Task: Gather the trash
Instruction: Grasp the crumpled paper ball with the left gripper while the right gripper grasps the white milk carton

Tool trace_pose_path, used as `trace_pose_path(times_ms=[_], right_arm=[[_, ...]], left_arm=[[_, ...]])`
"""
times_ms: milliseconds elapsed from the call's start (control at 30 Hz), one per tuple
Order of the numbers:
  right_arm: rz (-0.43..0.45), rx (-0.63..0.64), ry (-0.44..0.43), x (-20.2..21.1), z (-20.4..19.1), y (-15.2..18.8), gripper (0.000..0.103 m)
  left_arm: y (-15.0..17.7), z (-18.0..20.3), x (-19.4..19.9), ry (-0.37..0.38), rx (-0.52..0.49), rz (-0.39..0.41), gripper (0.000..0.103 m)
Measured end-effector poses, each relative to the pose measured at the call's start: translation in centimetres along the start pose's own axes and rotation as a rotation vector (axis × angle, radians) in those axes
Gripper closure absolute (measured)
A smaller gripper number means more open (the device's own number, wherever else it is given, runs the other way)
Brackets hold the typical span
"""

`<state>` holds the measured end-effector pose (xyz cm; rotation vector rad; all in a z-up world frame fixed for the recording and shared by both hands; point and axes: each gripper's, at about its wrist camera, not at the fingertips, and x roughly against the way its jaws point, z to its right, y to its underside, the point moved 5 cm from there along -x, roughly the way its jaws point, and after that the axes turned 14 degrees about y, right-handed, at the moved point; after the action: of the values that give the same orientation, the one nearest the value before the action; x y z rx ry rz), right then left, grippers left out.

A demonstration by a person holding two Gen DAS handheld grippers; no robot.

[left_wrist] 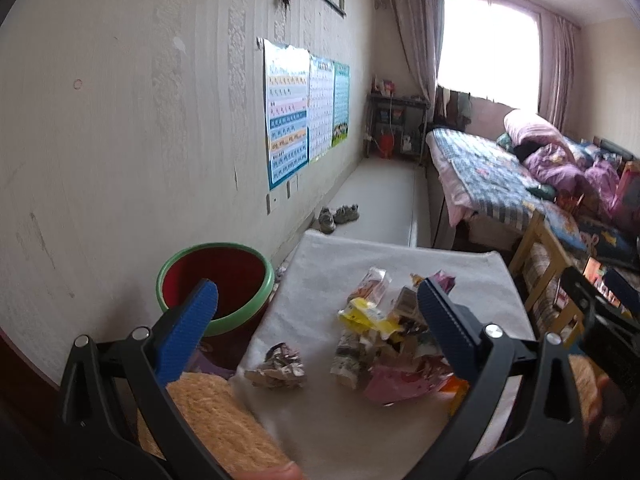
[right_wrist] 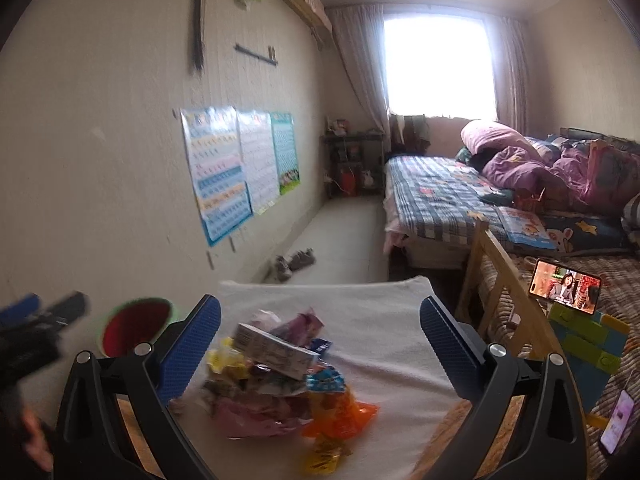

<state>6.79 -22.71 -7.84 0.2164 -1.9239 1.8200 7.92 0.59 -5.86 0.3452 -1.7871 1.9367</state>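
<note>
Step in hand looks like the pre-grasp: both grippers up over the trash pile (left_wrist: 384,340), nothing picked.

Left gripper (left_wrist: 318,320): jaws wide apart, empty. Right gripper (right_wrist: 320,342): jaws wide apart, empty, framing the pile.

Landmark = the white cloth (left_wrist: 360,264) on the table. The pile sits on it, toward the near edge: wrappers, a small carton (right_wrist: 276,350), an orange wrapper (right_wrist: 340,416), a yellow packet (left_wrist: 368,316). One crumpled paper ball (left_wrist: 278,368) lies apart from the pile, on the cloth's near-left part. The bin (left_wrist: 218,280), red inside with a green rim, stands just off the cloth's left edge, below table level, mouth open.

Judgement: no sign anything's binned yet; can't see the bin's bottom.

Next move calls for: pick one piece, drop a gripper over it, close on it, carry it left past the cloth's edge, release over the bin. The paper ball is the cleanest first target for the left gripper — isolated and closest to the bin. Pile items overlap, so expect to drag neighbours along.
</note>
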Motion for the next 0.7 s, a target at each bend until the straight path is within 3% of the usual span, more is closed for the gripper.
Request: trace_pose_path(times_ms=[133, 233, 400, 500, 600, 700], right_arm=[[-0.122, -0.019, -0.004, -3.6, -0.4, 1.5, 0.007], [-0.151, 0.013, -0.005, -4.8, -1.3, 2.2, 0.007], [-0.173, 0.065, -0.006, -5.9, -2.0, 3.4, 0.007], [-0.208, 0.066, -0.020, -7.0, -2.1, 4.0, 0.007], [-0.246, 0.070, -0.032, -8.1, -2.2, 4.5, 0.007], [-0.267, 0.099, -0.046, -9.0, -2.6, 4.8, 0.007]], left_arm=[[1.7, -2.6, -1.4, -0.031, 0.018, -0.056, 0.005], [3.8, -4.3, -3.9, -0.010, 0.052, -0.159, 0.005], [8.4, -7.6, -8.7, 0.038, 0.256, -0.347, 0.005], [9.9, -8.3, -10.8, 0.022, 0.282, -0.399, 0.006], [11.1, -8.7, -13.3, 0.011, 0.287, -0.462, 0.010], [12.7, -9.1, -15.5, 0.012, 0.313, -0.535, 0.021]])
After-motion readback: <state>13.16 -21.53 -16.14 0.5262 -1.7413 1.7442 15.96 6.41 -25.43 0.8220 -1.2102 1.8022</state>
